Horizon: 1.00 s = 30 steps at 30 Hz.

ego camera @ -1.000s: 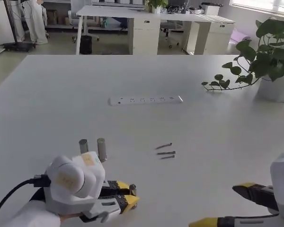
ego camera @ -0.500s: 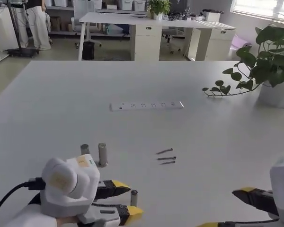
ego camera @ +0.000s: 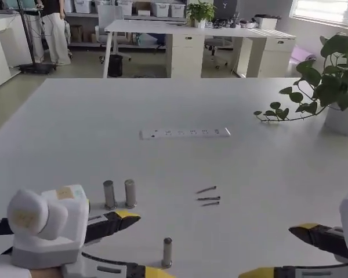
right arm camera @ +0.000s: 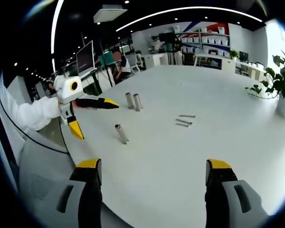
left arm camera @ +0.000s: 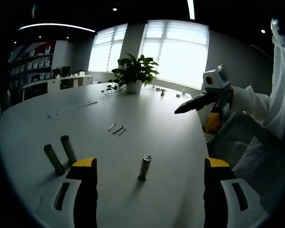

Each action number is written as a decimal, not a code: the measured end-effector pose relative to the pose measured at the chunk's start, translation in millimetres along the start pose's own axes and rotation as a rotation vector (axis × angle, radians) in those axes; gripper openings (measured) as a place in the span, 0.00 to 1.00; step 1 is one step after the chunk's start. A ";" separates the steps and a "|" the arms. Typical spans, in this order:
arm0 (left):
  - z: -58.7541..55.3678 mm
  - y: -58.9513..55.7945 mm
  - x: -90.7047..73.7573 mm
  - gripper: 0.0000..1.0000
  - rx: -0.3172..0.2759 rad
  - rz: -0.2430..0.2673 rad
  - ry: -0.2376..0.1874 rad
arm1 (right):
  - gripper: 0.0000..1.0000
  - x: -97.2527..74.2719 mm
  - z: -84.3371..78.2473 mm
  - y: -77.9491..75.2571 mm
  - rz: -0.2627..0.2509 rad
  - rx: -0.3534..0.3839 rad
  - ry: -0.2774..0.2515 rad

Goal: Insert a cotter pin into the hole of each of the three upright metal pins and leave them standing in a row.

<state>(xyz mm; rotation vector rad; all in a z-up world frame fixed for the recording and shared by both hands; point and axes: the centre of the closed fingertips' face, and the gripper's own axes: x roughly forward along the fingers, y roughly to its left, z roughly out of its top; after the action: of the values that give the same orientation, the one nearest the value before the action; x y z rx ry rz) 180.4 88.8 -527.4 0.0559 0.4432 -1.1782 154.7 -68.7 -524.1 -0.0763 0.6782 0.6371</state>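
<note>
Two grey metal pins (ego camera: 109,194) (ego camera: 130,193) stand upright side by side on the white table (ego camera: 180,98). A third pin (ego camera: 167,252) stands alone nearer to me, a short way to their right. Three thin cotter pins (ego camera: 208,197) lie flat further right. My left gripper (ego camera: 133,243) is open just left of the lone pin (left arm camera: 144,167), which stands a little ahead of its jaws and is not touched. My right gripper (ego camera: 287,255) is open at the lower right, holding nothing. From the right gripper view, the lone pin (right arm camera: 120,133) stands clear of the left gripper (right arm camera: 88,114).
A white power strip (ego camera: 185,133) lies across the middle of the table. A potted plant (ego camera: 336,75) stands at the right edge with a trailing stem (ego camera: 278,113) on the tabletop. Desks and a person (ego camera: 55,26) are far behind.
My left gripper opened, let go of the third pin and drew back to the left. The pin stays standing on its own. The head camera tilted a little.
</note>
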 end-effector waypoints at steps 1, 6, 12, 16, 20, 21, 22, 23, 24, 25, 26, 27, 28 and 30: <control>0.8 1.1 -3.7 1.00 -0.007 0.007 -0.003 | 0.88 0.9 1.0 -1.4 0.003 -0.006 0.001; 2.2 8.2 -20.9 0.99 -0.039 0.046 -0.019 | 0.87 5.5 4.7 -5.2 0.024 -0.046 0.021; -5.2 8.4 -42.3 0.99 -0.087 0.098 -0.030 | 0.85 8.9 15.5 -12.0 0.044 -0.107 0.045; -10.9 5.6 -52.4 0.99 -0.106 0.123 -0.029 | 0.84 12.6 24.1 -14.7 0.063 -0.145 0.055; -16.4 0.7 -58.7 0.99 -0.120 0.135 -0.025 | 0.83 21.2 27.8 -17.4 0.090 -0.238 0.111; -17.3 -0.1 -59.3 0.99 -0.123 0.137 -0.024 | 0.83 23.6 27.2 -18.1 0.096 -0.253 0.126; -18.5 -1.8 -60.1 0.99 -0.129 0.139 -0.023 | 0.82 27.7 24.9 -19.6 0.106 -0.273 0.160; -19.4 -2.6 -60.5 0.99 -0.132 0.141 -0.023 | 0.82 30.2 23.2 -20.8 0.112 -0.287 0.181; -20.6 -3.2 -61.1 0.99 -0.137 0.145 -0.025 | 0.81 33.9 19.3 -23.4 0.120 -0.303 0.220; -21.2 -3.7 -61.4 0.99 -0.141 0.147 -0.026 | 0.81 36.6 18.3 -24.1 0.126 -0.322 0.232; -22.2 -4.4 -62.2 0.99 -0.146 0.148 -0.027 | 0.81 41.6 17.7 -25.1 0.140 -0.345 0.244; -22.4 -5.3 -62.6 0.99 -0.150 0.150 -0.029 | 0.81 44.4 16.4 -26.2 0.147 -0.352 0.254; -22.7 -6.0 -63.5 0.99 -0.155 0.153 -0.032 | 0.80 47.2 15.6 -27.1 0.158 -0.359 0.267; -22.3 -7.1 -64.9 0.99 -0.159 0.162 -0.038 | 0.79 54.6 17.0 -28.5 0.182 -0.365 0.277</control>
<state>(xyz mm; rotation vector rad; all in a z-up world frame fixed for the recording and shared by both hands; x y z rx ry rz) 147.3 149.1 -522.8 -0.0670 0.4881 -0.9808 213.2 -58.6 -547.7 -0.4524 0.8346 0.9315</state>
